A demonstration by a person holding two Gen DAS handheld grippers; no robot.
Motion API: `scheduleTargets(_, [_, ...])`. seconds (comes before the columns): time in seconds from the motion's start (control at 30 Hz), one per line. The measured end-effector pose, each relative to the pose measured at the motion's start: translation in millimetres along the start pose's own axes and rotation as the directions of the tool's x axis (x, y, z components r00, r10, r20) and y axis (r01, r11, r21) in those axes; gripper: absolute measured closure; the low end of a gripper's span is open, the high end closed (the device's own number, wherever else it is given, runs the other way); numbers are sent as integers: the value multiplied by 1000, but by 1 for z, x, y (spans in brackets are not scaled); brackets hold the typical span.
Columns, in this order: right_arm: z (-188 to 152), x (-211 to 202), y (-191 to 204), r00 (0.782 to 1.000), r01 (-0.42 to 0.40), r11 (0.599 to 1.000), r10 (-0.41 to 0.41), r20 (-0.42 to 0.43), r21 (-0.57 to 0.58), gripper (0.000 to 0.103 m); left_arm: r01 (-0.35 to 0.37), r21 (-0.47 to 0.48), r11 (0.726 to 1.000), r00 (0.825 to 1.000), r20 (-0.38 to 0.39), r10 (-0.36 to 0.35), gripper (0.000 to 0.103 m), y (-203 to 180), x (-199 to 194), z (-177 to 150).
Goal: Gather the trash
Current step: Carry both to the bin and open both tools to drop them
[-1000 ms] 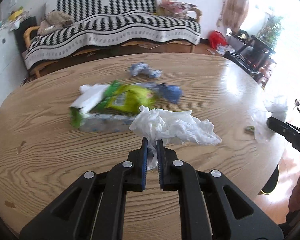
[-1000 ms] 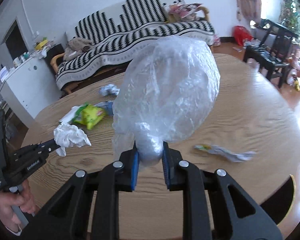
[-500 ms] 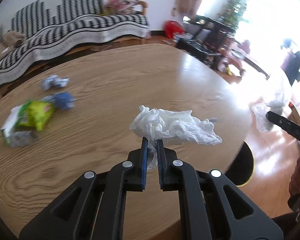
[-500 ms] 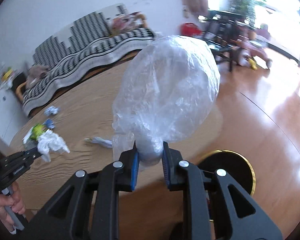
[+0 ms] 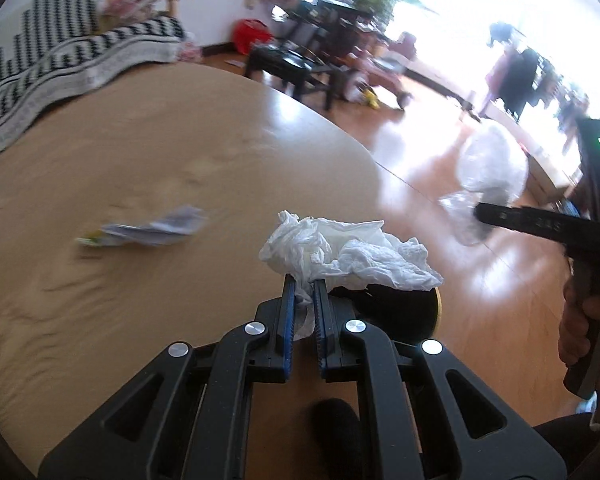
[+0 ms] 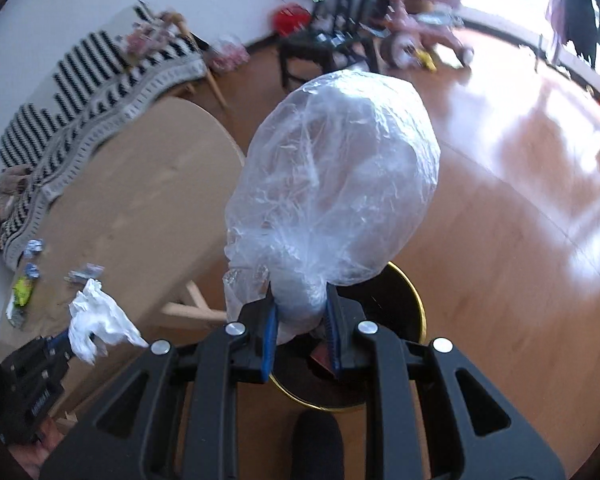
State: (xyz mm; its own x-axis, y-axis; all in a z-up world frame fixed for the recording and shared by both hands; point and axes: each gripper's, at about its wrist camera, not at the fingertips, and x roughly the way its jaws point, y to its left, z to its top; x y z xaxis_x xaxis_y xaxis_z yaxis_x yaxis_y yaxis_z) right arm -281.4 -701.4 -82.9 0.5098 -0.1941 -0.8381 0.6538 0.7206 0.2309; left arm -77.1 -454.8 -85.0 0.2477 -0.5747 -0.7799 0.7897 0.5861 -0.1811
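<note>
Both wrist views downward; share bin (image 5: 416, 312).

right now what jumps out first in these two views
The puffed clear plastic bag fills the middle of the right wrist view, pinched in the right claw above a black gold-rimmed bin on the floor. The left claw grips a crumpled white tissue at the edge of the wooden table.

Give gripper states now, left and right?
Left gripper: shut on crumpled white tissue.
Right gripper: shut on puffed clear plastic bag.
</note>
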Motion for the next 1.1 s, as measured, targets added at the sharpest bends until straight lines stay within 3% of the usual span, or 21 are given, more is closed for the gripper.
scheduleTargets(0.23, [-4,37,-19,988,42,999,-41,-150,0,82,61,31,998,996,-72,-59,95,-37,50,-16])
scheduleTargets(0.47, [-2,38,-23,986,56,998,-54,-155,9,82,92,17,996,990,-109,-89,95,-45,87,-14])
scheduleTargets(0.87, [-1,57,-18,980,95,995,-91,-178,14,82,143,36,989,982,-131,-137,93,-72,117,-19])
scheduleTargets(0.9, [-1,58,-19,979,99,995,-95,-181,13,82,143,42,989,981,-136,-136,91,-74,119,-19])
scheduleTargets(0.93, [-1,60,-18,978,104,994,-100,-185,11,81,141,47,989,980,-145,-133,78,-76,122,-20])
scheduleTargets(0.97, [-3,61,-15,976,110,994,-106,-191,7,77,143,48,989,979,-151,-135,53,-77,125,-21])
scheduleTargets(1.03, [-3,63,-15,973,124,992,-121,-195,2,65,139,45,989,982,-134,-132,30,-78,124,-23])
scheduleTargets(1.1, [-4,63,-12,975,120,993,-118,-188,-3,43,142,51,989,983,-128,-135,28,-80,124,-23])
